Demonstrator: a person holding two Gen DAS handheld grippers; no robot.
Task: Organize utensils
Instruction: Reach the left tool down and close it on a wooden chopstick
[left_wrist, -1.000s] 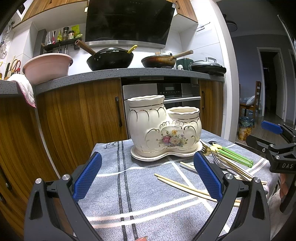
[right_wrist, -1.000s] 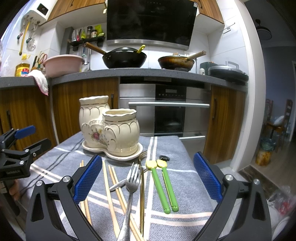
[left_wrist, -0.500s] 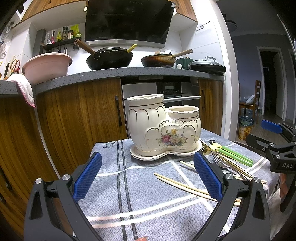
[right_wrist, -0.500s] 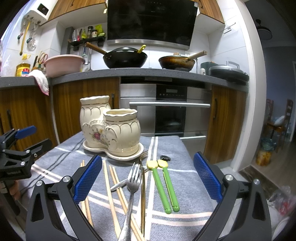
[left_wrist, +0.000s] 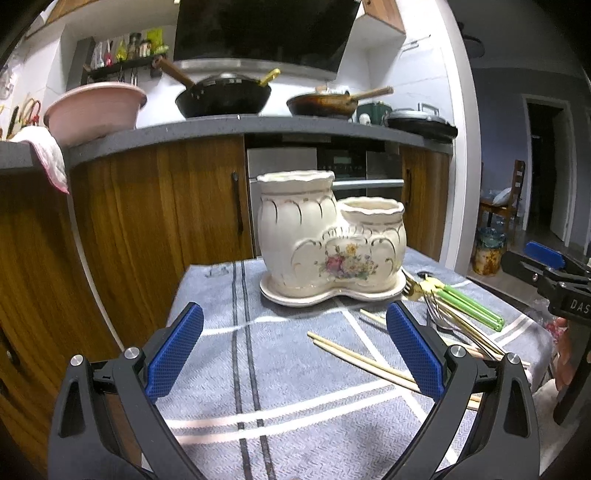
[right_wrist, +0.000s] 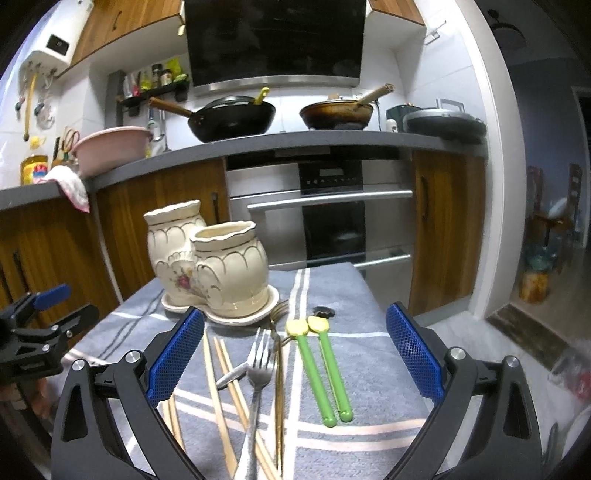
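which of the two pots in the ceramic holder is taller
The left pot, plain ribbed, rises above the shorter right pot of the ceramic holder.

both wrist views low, near table, share holder (left_wrist: 328, 240).

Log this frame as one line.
left gripper: open, empty | right gripper: open, empty | utensils: on cloth | holder: nothing showing

1. Indoor light is even and moderate; the white wall tiles (right_wrist: 317, 107) look brightest.
2. Fisheye distortion bends the cabinets (left_wrist: 155, 206) and blackens the corners.
3. Both views are slightly soft, with blur at the edges.
4. The ceramic holder (left_wrist: 328, 240) casts a soft shadow on the desk cloth (left_wrist: 288, 354).
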